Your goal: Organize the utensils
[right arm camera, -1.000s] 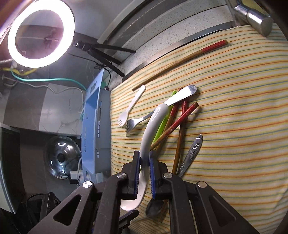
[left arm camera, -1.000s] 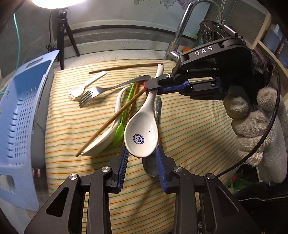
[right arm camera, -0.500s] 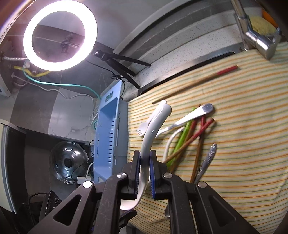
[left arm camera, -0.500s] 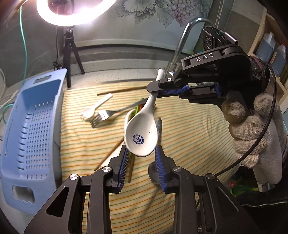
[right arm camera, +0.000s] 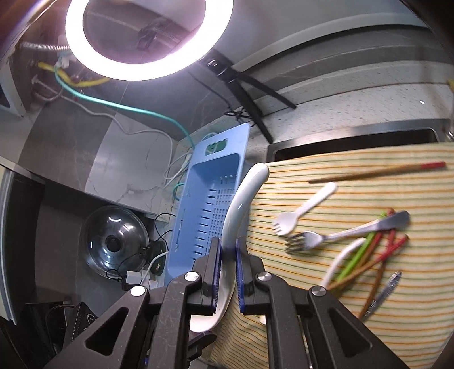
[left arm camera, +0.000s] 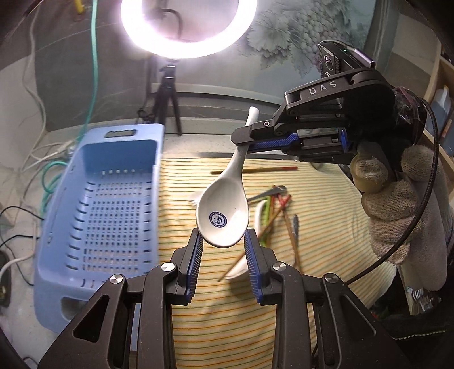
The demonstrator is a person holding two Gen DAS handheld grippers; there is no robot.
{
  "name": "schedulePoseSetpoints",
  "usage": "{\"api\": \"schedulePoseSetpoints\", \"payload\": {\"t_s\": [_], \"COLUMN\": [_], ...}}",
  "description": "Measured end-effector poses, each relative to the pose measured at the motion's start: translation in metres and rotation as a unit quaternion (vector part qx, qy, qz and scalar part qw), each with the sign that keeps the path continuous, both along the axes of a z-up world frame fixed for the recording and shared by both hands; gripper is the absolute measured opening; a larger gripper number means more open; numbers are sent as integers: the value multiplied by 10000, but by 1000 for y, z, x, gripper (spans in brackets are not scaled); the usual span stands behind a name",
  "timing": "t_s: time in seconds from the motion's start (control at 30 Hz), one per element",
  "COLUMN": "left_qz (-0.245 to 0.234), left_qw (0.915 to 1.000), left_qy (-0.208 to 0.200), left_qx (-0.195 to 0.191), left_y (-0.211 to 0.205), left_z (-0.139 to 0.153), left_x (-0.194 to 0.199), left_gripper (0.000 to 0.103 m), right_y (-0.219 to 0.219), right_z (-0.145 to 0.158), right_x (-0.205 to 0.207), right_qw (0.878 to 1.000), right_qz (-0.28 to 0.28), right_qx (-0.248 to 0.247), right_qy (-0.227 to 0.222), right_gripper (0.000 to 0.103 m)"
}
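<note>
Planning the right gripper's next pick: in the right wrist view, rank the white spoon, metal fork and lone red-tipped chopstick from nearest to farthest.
1. white spoon, clamped in the right gripper.
2. metal fork, right, mid-cloth.
3. red-tipped chopstick, far edge of cloth.

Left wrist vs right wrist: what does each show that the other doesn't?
Left wrist only: the spoon bowl with its blue emblem, lying between the left gripper pads; the right gripper from the side, clamped on the spoon's handle; the gloved hand holding it.

Right wrist only: a pot lid on the floor, and the white fork and metal fork seen clearly.

Both: the spoon, the blue basket, the striped cloth, the chopsticks, the ring light.
</note>
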State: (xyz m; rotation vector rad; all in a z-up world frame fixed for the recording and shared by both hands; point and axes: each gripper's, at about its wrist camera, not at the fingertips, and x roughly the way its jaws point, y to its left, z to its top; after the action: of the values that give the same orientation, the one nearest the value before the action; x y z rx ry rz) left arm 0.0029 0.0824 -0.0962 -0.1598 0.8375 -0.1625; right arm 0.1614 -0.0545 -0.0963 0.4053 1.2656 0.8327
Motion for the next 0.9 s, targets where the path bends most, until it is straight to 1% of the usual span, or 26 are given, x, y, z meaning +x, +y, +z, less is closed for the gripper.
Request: {"api": "schedulePoseSetpoints", "payload": {"t_s": [0.13, 0.23, 0.37, 0.57, 0.63, 0.73, 0.8, 0.83, 0.87, 0.9], "left_qz": [293, 497, 665, 845, 878, 965, 1054, 1096, 1129, 1157], "left_qw": [9996, 9987, 9975, 9959, 9955, 9945, 9933, 9929, 9925, 9922], "left_qy": [30, 113, 221, 320, 353, 392, 467, 470, 459, 453], "left_qx": [1, -5, 20, 43, 24, 47, 44, 23, 9, 22], "left_y": [23, 43, 59, 70, 73, 77, 79, 81, 81, 81], "left_z": [-3, -11, -20, -28, -30, -33, -34, -34, -33, -32], "left_x": [-4, -3, -1, -1, -2, 0, 1, 1, 0, 0], "left_gripper": [28, 28, 28, 28, 28, 29, 28, 28, 28, 29], "right_y": [39, 65, 95, 118, 124, 131, 133, 133, 132, 131], "right_z": [-4, -12, -23, -36, -38, -39, -40, -39, -38, -36], "right_x": [3, 5, 8, 10, 9, 6, 6, 6, 6, 6], "right_qw": [9995, 9987, 9973, 9953, 9942, 9921, 9910, 9909, 9909, 9908], "right_qz": [296, 497, 679, 881, 962, 1039, 1089, 1094, 1080, 1065], "right_qx": [-54, -120, -286, -399, -473, -647, -716, -715, -722, -737], "right_qy": [-50, -43, -39, -20, -72, -262, -302, -308, -344, -397], "right_gripper": [9, 9, 9, 10, 11, 13, 20, 31, 38, 38]}}
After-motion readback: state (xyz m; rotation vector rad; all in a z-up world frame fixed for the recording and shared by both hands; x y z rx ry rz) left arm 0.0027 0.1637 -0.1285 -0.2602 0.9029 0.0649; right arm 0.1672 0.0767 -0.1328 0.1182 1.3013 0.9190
